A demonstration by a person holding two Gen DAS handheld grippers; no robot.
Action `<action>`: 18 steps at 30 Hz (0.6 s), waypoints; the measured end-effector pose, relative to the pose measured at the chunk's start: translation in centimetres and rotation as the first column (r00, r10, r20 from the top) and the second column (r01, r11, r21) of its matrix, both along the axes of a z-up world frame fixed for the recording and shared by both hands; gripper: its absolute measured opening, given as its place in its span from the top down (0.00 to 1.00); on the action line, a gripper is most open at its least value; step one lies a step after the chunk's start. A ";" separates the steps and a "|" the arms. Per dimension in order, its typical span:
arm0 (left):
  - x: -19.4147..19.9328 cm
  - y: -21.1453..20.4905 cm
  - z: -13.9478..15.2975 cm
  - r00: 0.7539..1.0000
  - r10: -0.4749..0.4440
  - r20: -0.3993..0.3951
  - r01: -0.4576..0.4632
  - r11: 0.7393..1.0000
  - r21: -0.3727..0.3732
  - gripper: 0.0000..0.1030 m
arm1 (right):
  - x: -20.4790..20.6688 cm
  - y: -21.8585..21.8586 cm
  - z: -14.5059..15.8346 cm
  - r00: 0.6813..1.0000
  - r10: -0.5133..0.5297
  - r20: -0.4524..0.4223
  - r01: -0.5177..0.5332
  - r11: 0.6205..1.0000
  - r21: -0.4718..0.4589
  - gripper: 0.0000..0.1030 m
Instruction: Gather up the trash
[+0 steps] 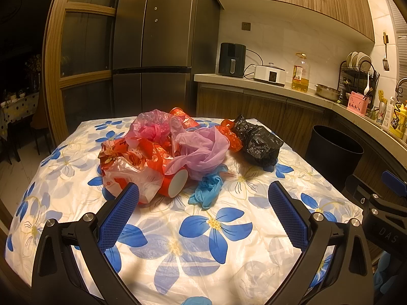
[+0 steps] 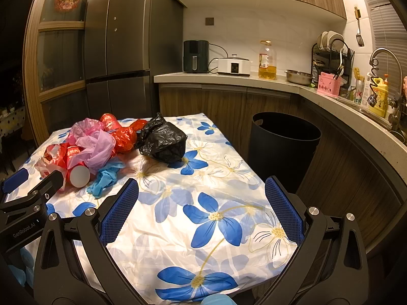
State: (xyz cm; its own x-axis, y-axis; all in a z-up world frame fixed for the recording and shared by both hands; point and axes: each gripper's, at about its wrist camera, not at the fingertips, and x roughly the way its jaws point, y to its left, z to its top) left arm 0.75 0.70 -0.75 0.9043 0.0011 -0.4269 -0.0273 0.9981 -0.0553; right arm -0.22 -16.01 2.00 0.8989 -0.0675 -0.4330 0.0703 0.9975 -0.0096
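On the desk (image 1: 229, 254) a heap of bags (image 1: 162, 150) sits at centre frame, a tipped cup (image 1: 175, 184) at its near edge and a glove (image 1: 208, 190) just right of the cup. A tied bag (image 1: 257, 142) lies right of the heap. A bin (image 2: 282, 147) stands on the floor beyond the desk's right edge, below the counter (image 2: 254, 80).

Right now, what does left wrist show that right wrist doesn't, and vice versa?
Left wrist only: the right gripper from the side at its right edge.

Right wrist only: the left gripper from the side, and the faucet in full.

Both: the trash pile, with black bag, blue glove and red cup, on the floral tablecloth, and the black bin beside the table.
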 end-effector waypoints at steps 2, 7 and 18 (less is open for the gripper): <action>0.0 0.0 0.0 1.000 0.000 0.000 0.000 1.000 0.001 0.05 | 0.0 0.0 0.0 1.000 0.002 -0.006 -0.002 1.000 0.001 0.04; 0.0 0.1 -0.1 1.000 0.001 -0.002 -0.001 1.000 0.000 0.05 | 0.0 0.1 -0.3 1.000 0.005 -0.006 -0.005 1.000 -0.001 0.04; 0.4 0.5 -1.1 1.000 0.012 -0.002 -0.012 1.000 -0.002 0.05 | 1.2 0.2 -1.5 1.000 0.027 0.010 -0.027 1.000 0.002 0.04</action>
